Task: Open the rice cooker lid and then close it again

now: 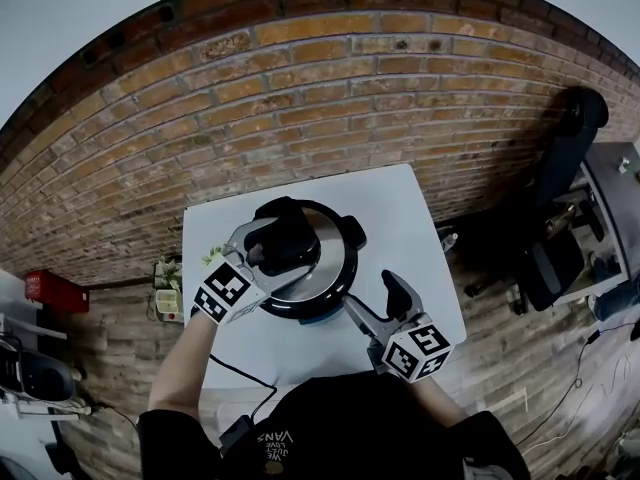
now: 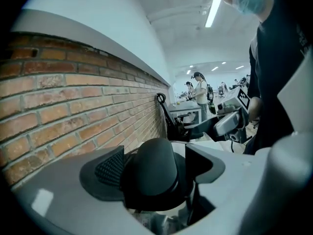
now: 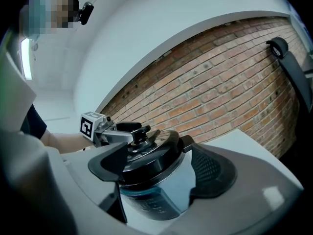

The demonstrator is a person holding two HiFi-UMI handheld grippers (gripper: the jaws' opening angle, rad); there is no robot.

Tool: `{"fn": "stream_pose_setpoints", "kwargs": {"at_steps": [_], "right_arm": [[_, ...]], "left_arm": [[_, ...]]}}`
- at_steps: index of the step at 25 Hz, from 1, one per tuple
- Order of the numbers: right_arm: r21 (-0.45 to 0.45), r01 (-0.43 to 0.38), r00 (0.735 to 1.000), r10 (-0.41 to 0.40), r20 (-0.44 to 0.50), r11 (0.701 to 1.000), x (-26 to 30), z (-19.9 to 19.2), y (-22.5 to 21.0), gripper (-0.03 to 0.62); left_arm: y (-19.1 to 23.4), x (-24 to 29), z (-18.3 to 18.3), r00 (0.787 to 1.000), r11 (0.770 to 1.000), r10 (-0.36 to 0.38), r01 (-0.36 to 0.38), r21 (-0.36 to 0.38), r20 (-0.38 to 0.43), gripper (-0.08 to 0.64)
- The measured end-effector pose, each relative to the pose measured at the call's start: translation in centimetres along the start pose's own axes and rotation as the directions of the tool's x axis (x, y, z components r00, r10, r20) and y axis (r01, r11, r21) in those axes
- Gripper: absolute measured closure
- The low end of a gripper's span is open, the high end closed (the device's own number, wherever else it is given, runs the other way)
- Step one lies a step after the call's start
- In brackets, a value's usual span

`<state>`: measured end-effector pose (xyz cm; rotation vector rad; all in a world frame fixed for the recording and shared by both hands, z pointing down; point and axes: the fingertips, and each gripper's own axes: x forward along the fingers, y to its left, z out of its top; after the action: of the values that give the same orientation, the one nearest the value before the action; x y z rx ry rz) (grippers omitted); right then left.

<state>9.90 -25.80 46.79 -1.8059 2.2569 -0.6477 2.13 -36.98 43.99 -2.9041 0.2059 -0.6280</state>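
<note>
Rice cooker (image 1: 335, 283) stands mid-surface on the white surface (image 1: 410, 218), brick wall (image 1: 300, 98) on the far side. Black lid (image 1: 328, 240) is on the pot; whether it is fully seated cannot be told.

Left gripper (image 1: 272, 240): over the lid from the left, jaws closed around the black lid knob (image 2: 151, 173), one jaw on each side of it.

Right gripper (image 1: 388, 298): near-right of the cooker, low over the surface. Jaws spread wide, gripping nothing. In the right gripper view the cooker body shows between them, further off. Contact with the cooker cannot be told.
</note>
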Motion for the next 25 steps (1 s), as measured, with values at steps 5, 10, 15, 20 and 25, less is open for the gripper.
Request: {"fn": "stream_pose_setpoints", "kwargs": {"at_steps": [5,10,15,20,25], "right_arm": [[0.020,-0.015,1.000,0.016,-0.014,1.000,0.0,0.8,-1.6,0.192],[0.000,-0.067,0.996,0.067,-0.062,0.998,1.0,1.8,-3.6,0.192],[-0.012,-0.100,0.992,0.098,-0.082,0.995,1.7,2.1,-5.0,0.192],[0.016,-0.059,0.995,0.060,-0.078,0.998,1.9,1.6,-5.5,0.193],[0.046,0.024,0.998,-0.022,-0.051,0.999,1.7,0.7,-5.0,0.193]], "left_arm": [[0.4,0.9,0.0,0.999,0.999,-0.024,0.023,-0.034,-0.033,0.192],[0.2,1.9,-0.4,0.994,0.999,-0.052,0.051,-0.014,-0.099,0.192],[0.4,2.3,-1.0,0.985,0.994,-0.105,0.099,-0.053,-0.139,0.195],[-0.5,2.1,-0.9,0.965,0.981,-0.192,0.189,-0.036,-0.180,0.255],[-0.5,2.3,-1.0,0.964,0.978,-0.207,0.208,-0.013,-0.170,0.259]]}}
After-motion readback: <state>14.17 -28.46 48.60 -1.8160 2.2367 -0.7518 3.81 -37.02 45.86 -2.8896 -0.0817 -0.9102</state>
